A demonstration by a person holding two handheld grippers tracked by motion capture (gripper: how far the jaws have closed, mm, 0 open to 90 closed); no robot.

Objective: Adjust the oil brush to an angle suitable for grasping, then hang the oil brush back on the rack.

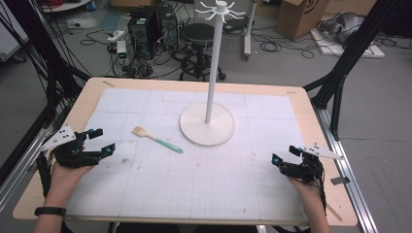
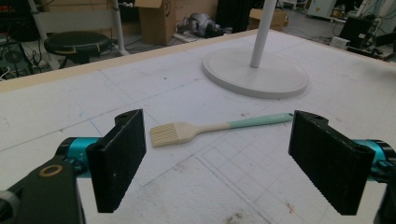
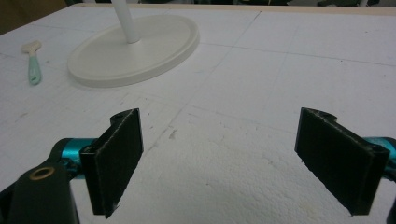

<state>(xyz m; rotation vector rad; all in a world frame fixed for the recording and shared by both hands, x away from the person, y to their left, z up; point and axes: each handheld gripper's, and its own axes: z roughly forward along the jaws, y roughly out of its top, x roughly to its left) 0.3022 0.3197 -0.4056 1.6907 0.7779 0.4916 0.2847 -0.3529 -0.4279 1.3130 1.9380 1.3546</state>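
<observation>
Brush [image 1: 156, 138]: flat on the white gridded table [image 1: 204, 189], long axis slanting, pale bristles toward the far left, mint-green handle end toward the near right; cream neck, smooth finish. Stand [image 1: 208, 122]: round white base, slim upright pole, just right of brush. Left gripper [image 1: 98, 141]: jaws spread, empty, near the bristle end, not touching. Right gripper [image 1: 285, 155]: jaws spread, empty, well apart from brush
</observation>
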